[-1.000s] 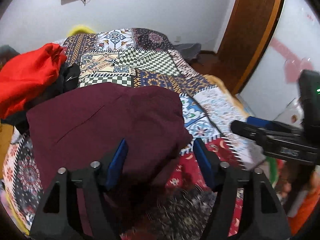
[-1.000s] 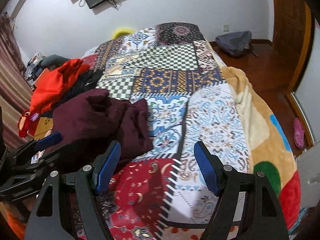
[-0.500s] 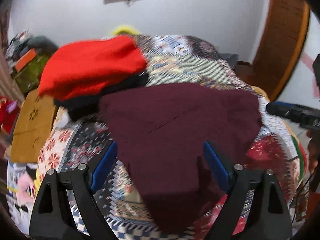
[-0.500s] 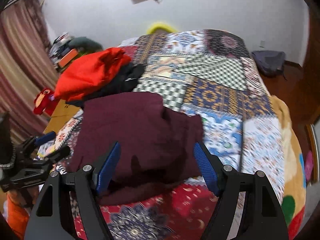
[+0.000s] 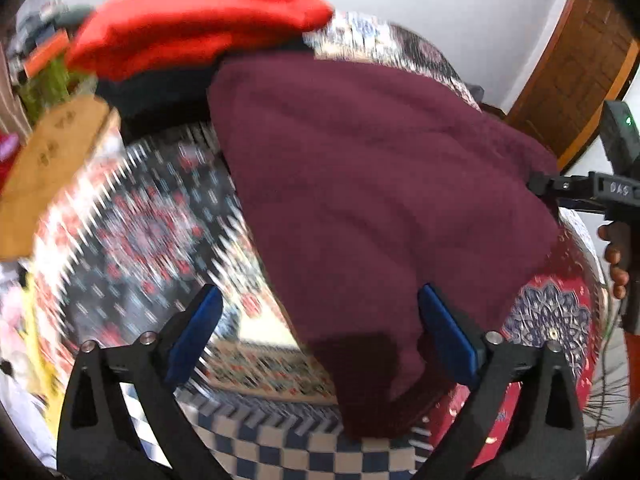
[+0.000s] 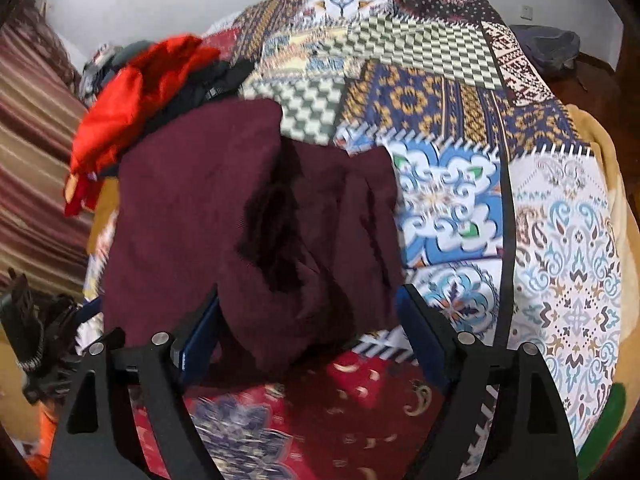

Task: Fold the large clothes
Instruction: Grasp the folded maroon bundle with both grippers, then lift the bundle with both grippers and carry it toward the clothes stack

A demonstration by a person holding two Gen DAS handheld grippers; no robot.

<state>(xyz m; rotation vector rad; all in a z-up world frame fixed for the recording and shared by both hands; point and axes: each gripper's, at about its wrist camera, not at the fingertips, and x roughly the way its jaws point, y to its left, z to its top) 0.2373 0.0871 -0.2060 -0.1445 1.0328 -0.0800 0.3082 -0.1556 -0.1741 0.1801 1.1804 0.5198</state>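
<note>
- I had the left gripper (image 5: 320, 334) angled steeply down over the near edge of the patchwork bedspread (image 5: 132, 240). Its jaws were opening and stood wide apart, with the blue pads (image 5: 448, 336) clear of any cloth.
- The near corner of the maroon garment (image 5: 372, 200) lay in the gap between those jaws, closer to the right-hand pad. I saw no pad pressing on it.
- I had the right gripper (image 6: 308, 332) tilted down at a similar slope. Its jaws were also opening.
- A bunched fold of the maroon garment (image 6: 224, 208) sat between the right gripper's fingers (image 6: 420, 332). The left-hand pad lay just beside the fold or against it, and the picture did not settle which. The other pad stood apart from the cloth, so I read no clamp.
- In the left wrist view, the right gripper's body (image 5: 592, 190) reached in from the right edge, level with the garment's far right corner. A hand (image 5: 616, 256) gripped its handle below.
- In the right wrist view, the left gripper (image 6: 36, 336) showed at the lower left edge, beside the garment's left side.
- The maroon garment lay flat on the left half of the bedspread (image 6: 460, 200), smooth on its left part and rumpled toward the right.
- A red garment (image 6: 132, 108) lay on dark clothing (image 6: 208, 84) behind the maroon garment, touching its far edge.
- The left wrist view was blurred on the bedspread pattern.
</note>
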